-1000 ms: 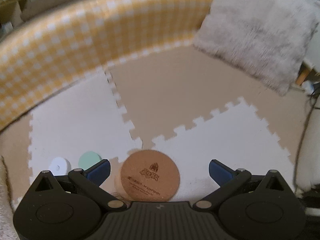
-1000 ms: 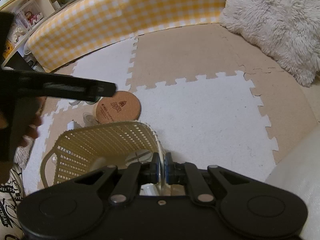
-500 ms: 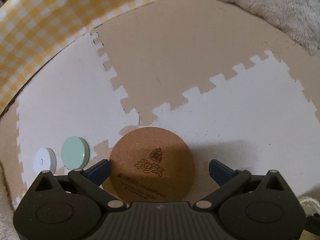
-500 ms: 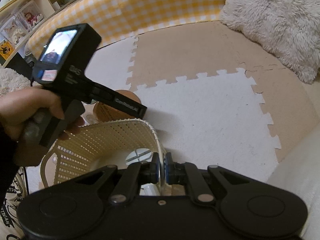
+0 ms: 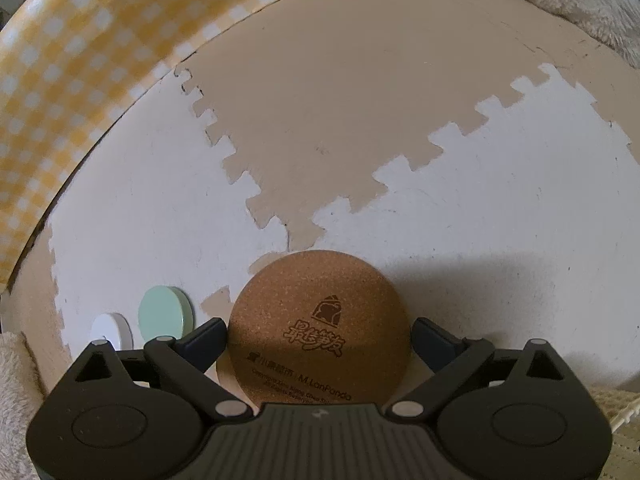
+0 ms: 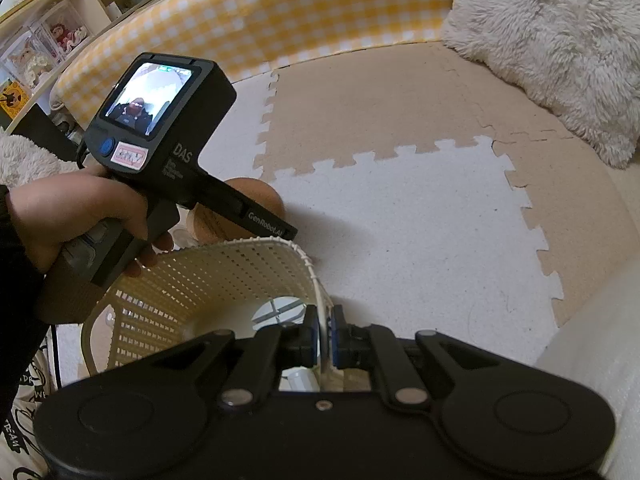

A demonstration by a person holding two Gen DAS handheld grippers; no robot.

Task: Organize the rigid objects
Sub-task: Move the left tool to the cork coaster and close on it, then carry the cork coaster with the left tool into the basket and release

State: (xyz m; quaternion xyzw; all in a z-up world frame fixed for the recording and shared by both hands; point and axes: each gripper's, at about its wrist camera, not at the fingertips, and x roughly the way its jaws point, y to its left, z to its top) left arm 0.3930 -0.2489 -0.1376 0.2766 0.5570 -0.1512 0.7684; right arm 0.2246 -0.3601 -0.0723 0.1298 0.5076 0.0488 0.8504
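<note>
A round cork coaster (image 5: pixel 316 304) with a printed logo lies on the foam mat, on top of a paler disc. My left gripper (image 5: pixel 318 327) points steeply down over it, its jaws closing with the coaster between the blue pads; the right pad still shows a thin gap. A mint green disc (image 5: pixel 165 312) and a white disc (image 5: pixel 112 330) lie just left of it. My right gripper (image 6: pixel 323 334) is shut on the rim of a cream lattice basket (image 6: pixel 224 276). In the right wrist view a hand (image 6: pixel 72 216) holds the left gripper's body (image 6: pixel 160 128) above the coaster (image 6: pixel 256 192).
White and tan foam mat tiles (image 6: pixel 420 216) cover the floor. A yellow checked padded wall (image 6: pixel 280 16) curves around the back. A fluffy white cushion (image 6: pixel 560 48) lies at the back right. Shelves with figurines (image 6: pixel 48 36) stand beyond the wall. The basket's edge (image 5: pixel 616 404) shows at lower right.
My left gripper has come down and tilted steeper over the cork coaster, which now fills the space between its fingers; the jaws have narrowed a little. The right gripper and basket have not moved.
</note>
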